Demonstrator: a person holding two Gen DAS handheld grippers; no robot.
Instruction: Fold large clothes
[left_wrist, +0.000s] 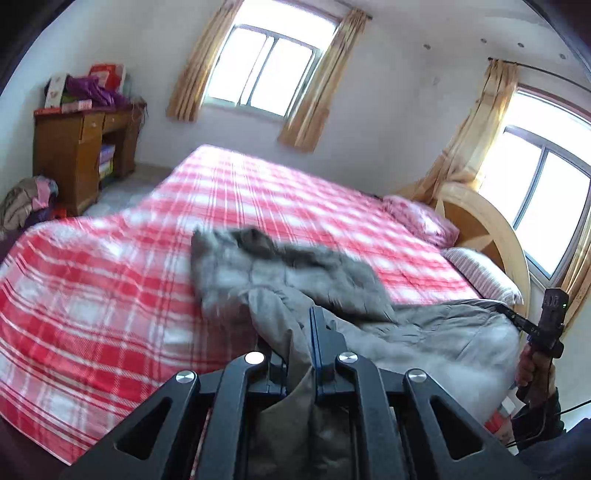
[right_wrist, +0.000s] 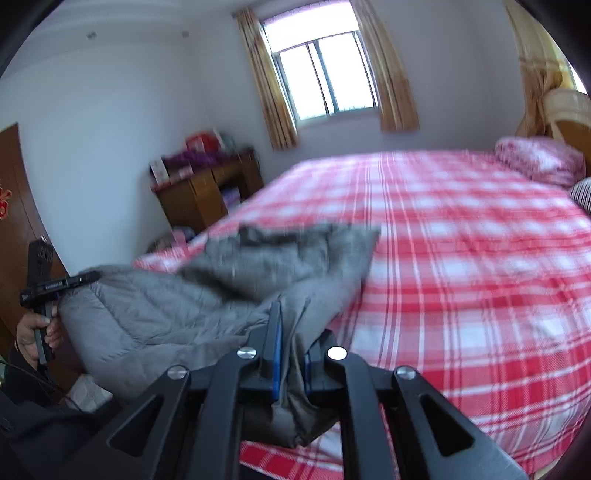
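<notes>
**Cloth, plastic, wood**

The grey jacket (left_wrist: 295, 273) is matt quilted cloth, soft and puffy. Both tongs, left (left_wrist: 299, 354) and right (right_wrist: 293, 354), are matt black plastic with shiny metal pins. The bed (left_wrist: 110, 266) wears woven checked cloth; the cabinet (left_wrist: 74, 147) is glossy varnished wood.

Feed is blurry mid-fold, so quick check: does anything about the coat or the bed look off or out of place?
Nothing stands out as damaged or spilled. The grey coat is bunched and half lifted, not flat, pinched at the near edge by the left gripper and right gripper. The bed cover looks smooth, pillows at the head.
</notes>
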